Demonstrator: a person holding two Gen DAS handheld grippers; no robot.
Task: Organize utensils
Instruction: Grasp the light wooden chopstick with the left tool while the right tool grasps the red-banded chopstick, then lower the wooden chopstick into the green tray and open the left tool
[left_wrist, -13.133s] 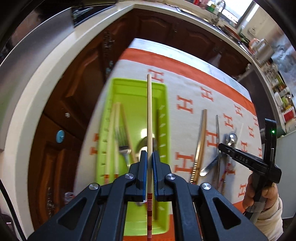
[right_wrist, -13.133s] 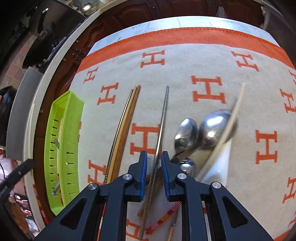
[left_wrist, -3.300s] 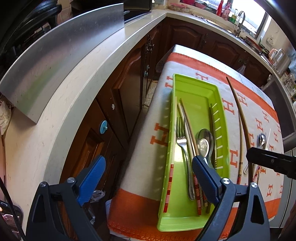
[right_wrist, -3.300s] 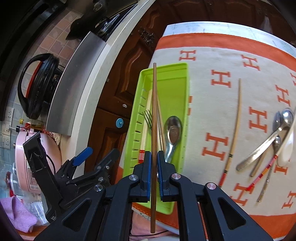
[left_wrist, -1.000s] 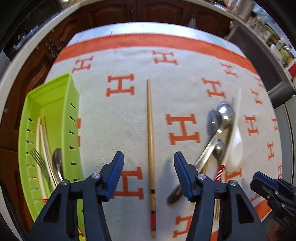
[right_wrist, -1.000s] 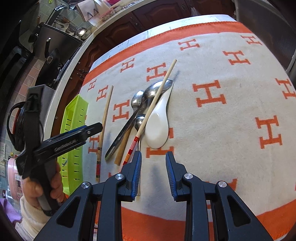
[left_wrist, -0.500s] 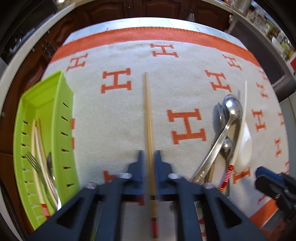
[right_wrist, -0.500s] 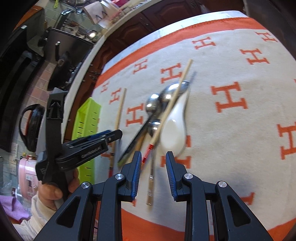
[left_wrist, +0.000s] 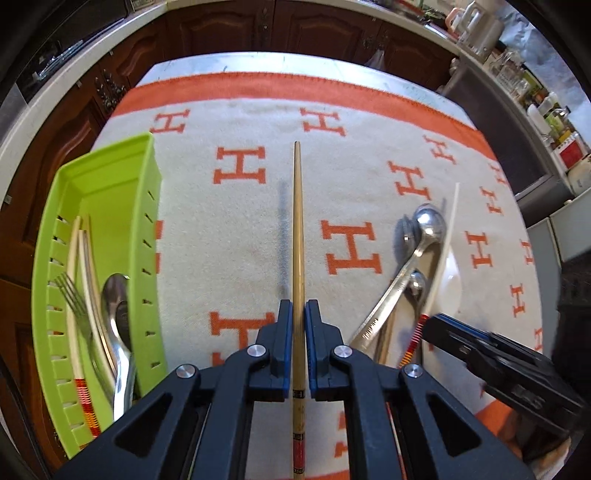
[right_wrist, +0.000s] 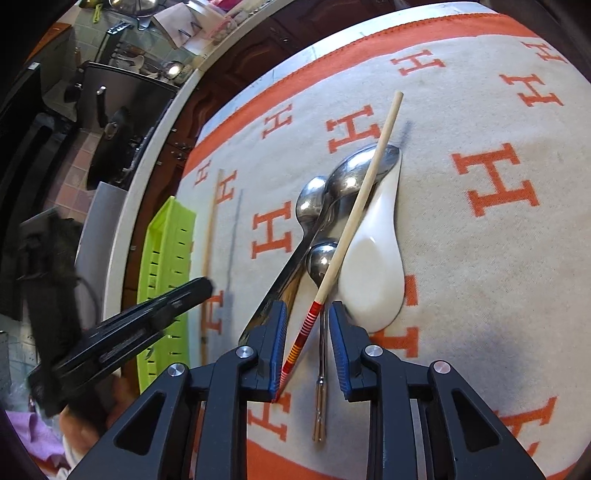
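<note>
Looking down our left hand-held gripper (left_wrist: 298, 332), we see its jaws pinching a bamboo chopstick (left_wrist: 297, 229) that points straight ahead, lifted just above the patterned cloth (left_wrist: 240, 229). The green tray (left_wrist: 110, 184) sits to its left. Our right hand-held gripper (right_wrist: 304, 343) is closing, pads not yet pressing, around a second chopstick (right_wrist: 354, 218) lying across the spoons (right_wrist: 317, 206).

A cream cloth (left_wrist: 258, 221) with orange H marks and an orange border covers the worktop (left_wrist: 258, 61) under both tools. Dark wooden cabinets (left_wrist: 229, 26) stand beyond it, ahead of the left tool. Bottles (left_wrist: 550, 118) crowd a counter far to its right
</note>
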